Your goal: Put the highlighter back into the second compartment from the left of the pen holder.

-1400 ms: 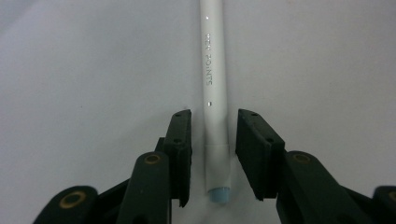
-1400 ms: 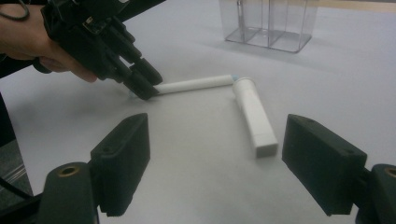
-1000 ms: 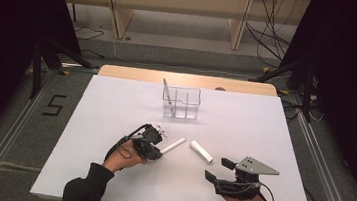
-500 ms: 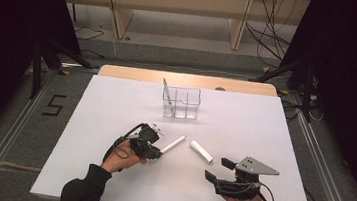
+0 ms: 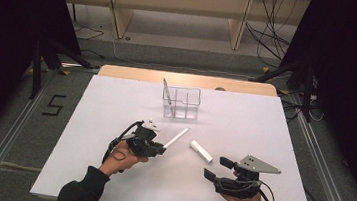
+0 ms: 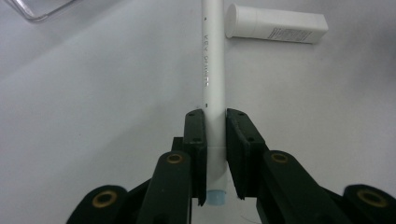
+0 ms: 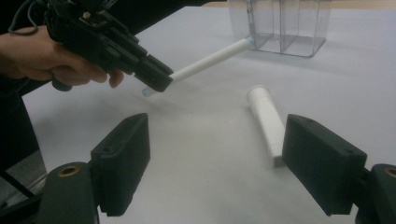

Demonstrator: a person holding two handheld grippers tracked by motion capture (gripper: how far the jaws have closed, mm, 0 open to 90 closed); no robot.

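While the left claw (image 5: pixel 160 149) clamped a white pen (image 5: pixel 176 138) low, aiming it toward the clear organizer (image 5: pixel 181 102) at twelve o'clock, the right claw (image 5: pixel 218 168) waited open on the desk (image 5: pixel 116 99) by a white tube (image 5: pixel 201 150).

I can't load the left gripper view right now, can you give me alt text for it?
The left gripper is shut on a white pen, jaws clamped near its pale blue end, over the white table. A short white tube lies just beyond, and a clear box corner shows top left.
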